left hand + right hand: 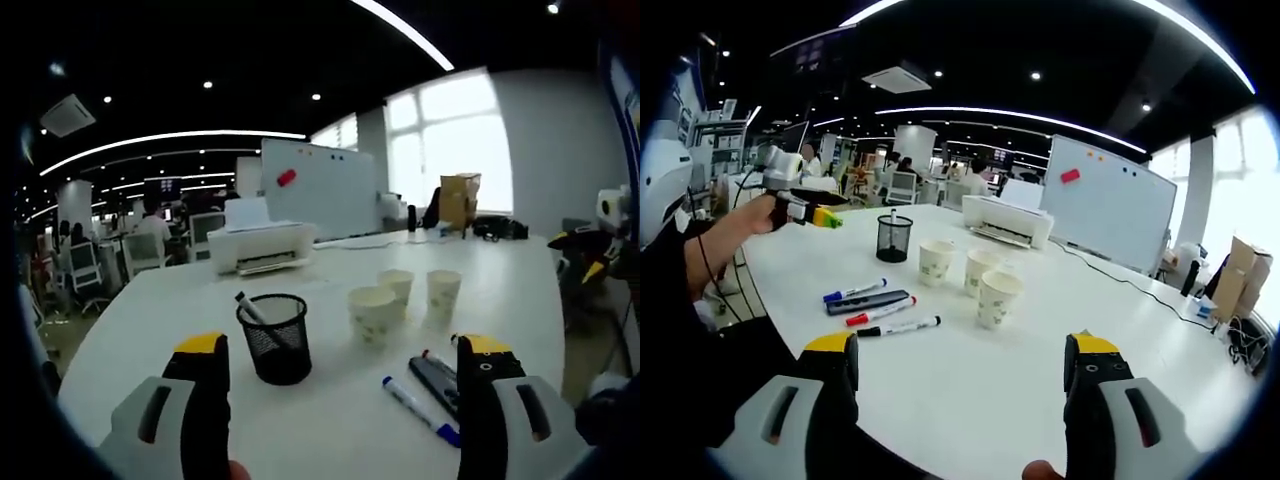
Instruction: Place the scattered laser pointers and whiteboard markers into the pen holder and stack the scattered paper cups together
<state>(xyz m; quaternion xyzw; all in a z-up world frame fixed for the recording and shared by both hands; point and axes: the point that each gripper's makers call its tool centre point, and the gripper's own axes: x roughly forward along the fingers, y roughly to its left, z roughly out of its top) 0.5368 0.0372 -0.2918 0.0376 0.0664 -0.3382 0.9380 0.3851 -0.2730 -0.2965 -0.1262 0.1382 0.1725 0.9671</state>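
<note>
Left gripper (pixel 340 375): its two jaws stand wide apart. Nothing is between them. It hangs above the white table (pixel 330 430). In the right gripper view it (pixel 825 216) is far off on the left, held up in a hand (pixel 770 212).
Right gripper (pixel 965 375): jaws wide apart too, holding nothing, above the near edge of the table.
Pen holder (pixel 274 338): a black mesh cup, standing up on the table. One marker (pixel 248 306) sticks out of it.
Paper cups (pixel 373 312): three of them, standing up, close together, not stacked. They are just past the pen holder.
Blue marker (pixel 419 409): lies flat on the table, near the left gripper's right jaw.
Dark pointer (pixel 868 301): lies flat between the blue marker and a red marker (pixel 880 311).
Black marker (pixel 900 326): lies flat, closest to the right gripper.
Printer (pixel 262 246): white, at the far side of the table.
Whiteboard (pixel 318 187): stands behind the printer.
</note>
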